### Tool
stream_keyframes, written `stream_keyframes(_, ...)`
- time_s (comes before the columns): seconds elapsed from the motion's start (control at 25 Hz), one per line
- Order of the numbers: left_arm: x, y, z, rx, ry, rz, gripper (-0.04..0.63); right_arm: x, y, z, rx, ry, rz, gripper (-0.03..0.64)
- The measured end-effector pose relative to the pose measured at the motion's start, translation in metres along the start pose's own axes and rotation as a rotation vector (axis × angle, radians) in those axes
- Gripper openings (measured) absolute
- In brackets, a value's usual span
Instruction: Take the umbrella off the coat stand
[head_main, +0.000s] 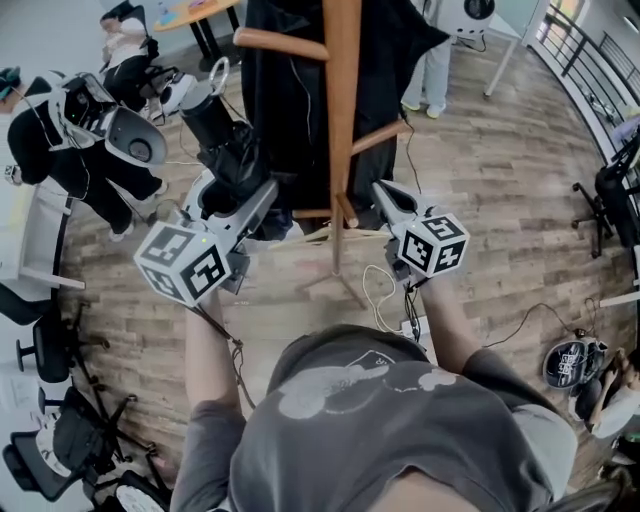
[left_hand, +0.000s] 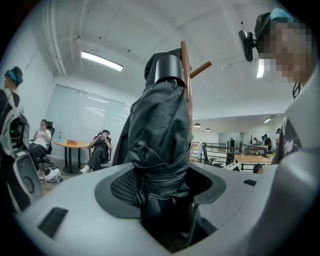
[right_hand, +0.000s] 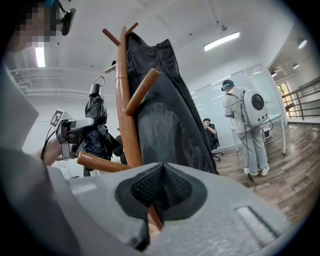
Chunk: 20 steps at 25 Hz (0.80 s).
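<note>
My left tool (left_hand: 160, 189) pinches the umbrella (left_hand: 160, 127) at its strapped waist. Light, I judge, with slippery cloth over stiff ribs. My right tool (right_hand: 160, 192) is pressed together, empty.

My right gripper (right_hand: 160, 175) has its jaws pressed together with nothing between the pads. Just beyond the tips rises the brown wooden coat stand (right_hand: 122, 100), and a sliver of its pole shows through the slit below the pads. A black zipped jacket (right_hand: 160, 115) hangs on it, ahead and slightly right. Further left, past a low peg, a black folded umbrella (right_hand: 97, 127) stands upright, with my left gripper (right_hand: 90, 124) against it. Far right, a person in white (right_hand: 247, 125) stands facing away.
</note>
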<state>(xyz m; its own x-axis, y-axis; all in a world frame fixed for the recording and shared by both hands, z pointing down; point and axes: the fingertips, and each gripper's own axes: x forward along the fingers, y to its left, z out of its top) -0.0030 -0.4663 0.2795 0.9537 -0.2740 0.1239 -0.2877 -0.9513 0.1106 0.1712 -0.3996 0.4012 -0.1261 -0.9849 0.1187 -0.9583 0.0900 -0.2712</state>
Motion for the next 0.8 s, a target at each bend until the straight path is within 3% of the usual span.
stream_keyframes(0.8, -0.048, -0.072, -0.07, -0.143, -0.002, 0.272, 0.276, -0.041, 0.014, -0.021, -0.031, 0.09, 0.233, -0.002)
